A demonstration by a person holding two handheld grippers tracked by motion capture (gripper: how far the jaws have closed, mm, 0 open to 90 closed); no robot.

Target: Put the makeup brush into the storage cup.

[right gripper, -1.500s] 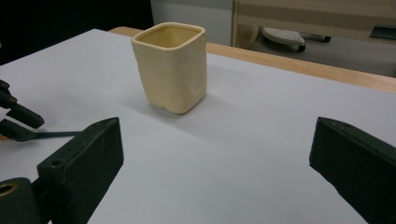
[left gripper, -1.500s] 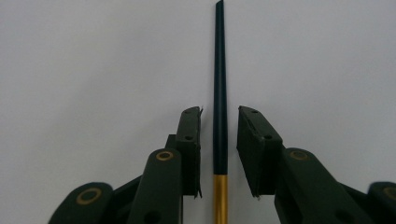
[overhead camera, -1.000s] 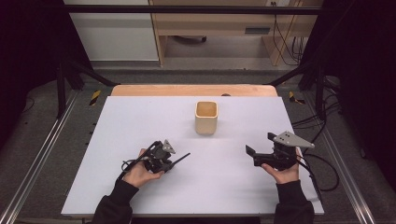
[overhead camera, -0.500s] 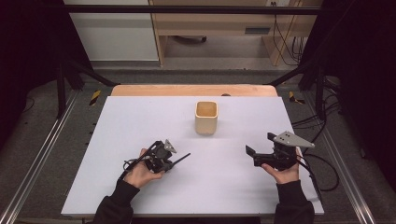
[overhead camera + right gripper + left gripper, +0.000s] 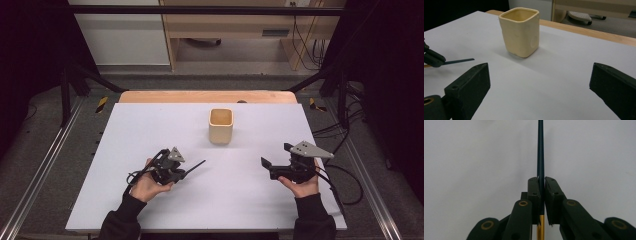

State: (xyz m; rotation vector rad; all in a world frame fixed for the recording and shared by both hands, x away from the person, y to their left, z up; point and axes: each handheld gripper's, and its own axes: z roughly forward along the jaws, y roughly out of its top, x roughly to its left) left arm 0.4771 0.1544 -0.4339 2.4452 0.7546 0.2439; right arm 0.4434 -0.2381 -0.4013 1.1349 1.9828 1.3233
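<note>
Left gripper view is showing a thin dark stick (image 5: 540, 150) with a yellow lower part, pinched between the 2 jaws of the left tool (image 5: 541, 192) and pointing straight out over the white counter (image 5: 474, 157). In the high view the left tool (image 5: 186, 172) is sitting at the near left of the counter, the stick's tip aiming toward the middle. A cream square cup (image 5: 221, 125) is standing upright farther back, well apart. The right tool (image 5: 270, 167) is hovering at the near right, its jaws spread wide, gripping nothing.
</note>
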